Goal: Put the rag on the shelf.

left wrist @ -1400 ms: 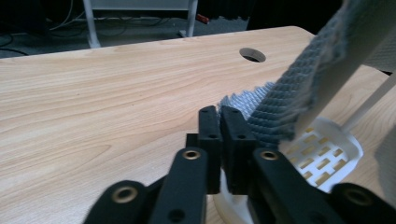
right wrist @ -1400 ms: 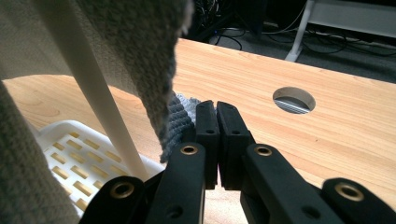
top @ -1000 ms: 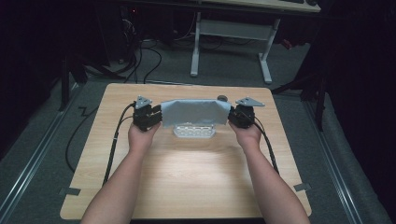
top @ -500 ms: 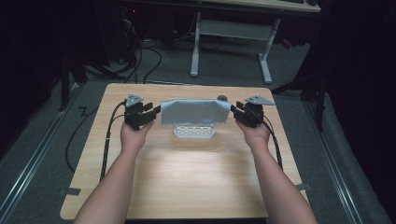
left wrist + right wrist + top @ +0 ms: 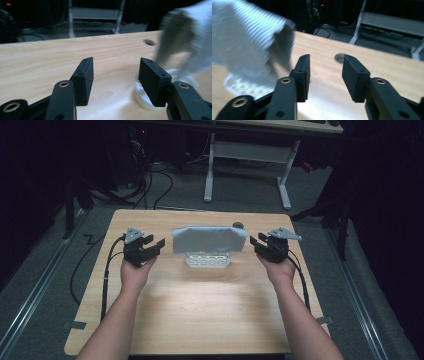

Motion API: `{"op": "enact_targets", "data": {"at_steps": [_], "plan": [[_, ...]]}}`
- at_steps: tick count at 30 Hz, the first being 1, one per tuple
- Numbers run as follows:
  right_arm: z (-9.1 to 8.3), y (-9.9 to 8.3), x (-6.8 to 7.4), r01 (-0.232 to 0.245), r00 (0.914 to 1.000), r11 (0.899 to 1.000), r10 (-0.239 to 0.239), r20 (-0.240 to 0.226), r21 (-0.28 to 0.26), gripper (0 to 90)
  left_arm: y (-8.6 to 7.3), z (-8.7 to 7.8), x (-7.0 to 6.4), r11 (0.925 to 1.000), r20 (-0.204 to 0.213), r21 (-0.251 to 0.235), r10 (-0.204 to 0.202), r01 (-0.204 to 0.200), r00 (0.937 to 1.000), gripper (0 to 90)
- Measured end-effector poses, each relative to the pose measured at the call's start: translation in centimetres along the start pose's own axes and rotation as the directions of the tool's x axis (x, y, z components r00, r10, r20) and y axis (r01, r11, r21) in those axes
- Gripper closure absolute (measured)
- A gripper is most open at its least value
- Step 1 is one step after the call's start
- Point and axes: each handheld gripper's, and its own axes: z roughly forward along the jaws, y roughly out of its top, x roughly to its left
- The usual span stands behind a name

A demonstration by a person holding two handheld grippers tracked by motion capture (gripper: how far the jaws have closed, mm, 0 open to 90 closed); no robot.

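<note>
From the high view we're looking down on a wooden table [image 5: 200,305], and the landmark is the grey cloth [image 5: 210,240] standing draped across its far half. Under the cloth sits a white perforated rack [image 5: 207,261] — the cloth hangs over it, and the rack's slotted lower edge peeks out on the near side of the cloth.

To the left of the cloth we have the left gripper [image 5: 156,245], held in the person's left hand [image 5: 136,270]. Its jaws are spread apart with nothing between them, and they point toward the cloth's left edge, just beside it but clear of it. In the left gripper view the two black jaws stand wide over bare wood, with the cloth [image 5: 185,42] blurred off at the upper right and the rack's white rim [image 5: 145,97] showing below it.

To the right of the cloth comes the right gripper [image 5: 256,243], in the right hand [image 5: 280,270] — same story, jaws parted and empty, a small gap off the cloth's right edge. The right gripper view shows its jaws apart above the tabletop, the cloth [image 5: 249,40] blurred at upper left, the rack's lattice [image 5: 242,86] beneath it.

Behind the cloth's right corner we spot a small dark round hole [image 5: 238,225] in the table. A black cable [image 5: 107,275] trails from the left gripper down the table's side.
</note>
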Motion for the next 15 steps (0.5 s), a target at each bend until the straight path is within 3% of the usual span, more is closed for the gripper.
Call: {"op": "enact_targets", "data": {"at_steps": [3,5,7,12,15], "plan": [[-1.9,-2.2,0.9,0.022,0.9997,1.0,-0.022,-0.005,-0.005,54.5,-2.5,-1.9,-0.9,0.9991,-0.003,0.02,0.037,-0.037,0.9993,44.0],[-2.2,-2.6,1.0,0.029,0.9995,1.0,-0.029,-0.009,-0.003,54.4,-3.1,-2.4,-1.0,0.9988,-0.002,0.028,0.039,-0.039,0.9992,43.7],[-3.4,-4.0,1.5,0.053,0.9986,0.999,-0.053,-0.002,-0.003,53.6,-4.6,-3.5,-1.4,0.9985,-0.002,0.037,0.041,-0.04,0.9992,43.2],[-4.5,-5.7,2.2,0.062,0.998,0.998,-0.061,-0.015,0.016,52.2,-6.2,-4.5,-2.0,0.9965,0.006,0.069,0.048,-0.048,0.9988,42.4],[-5.3,-7.5,2.8,0.071,0.9971,0.996,-0.07,-0.03,0.058,51.1,-7.5,-5.2,-2.5,0.9909,0.026,0.12,0.058,-0.061,0.9979,42.1]]}}
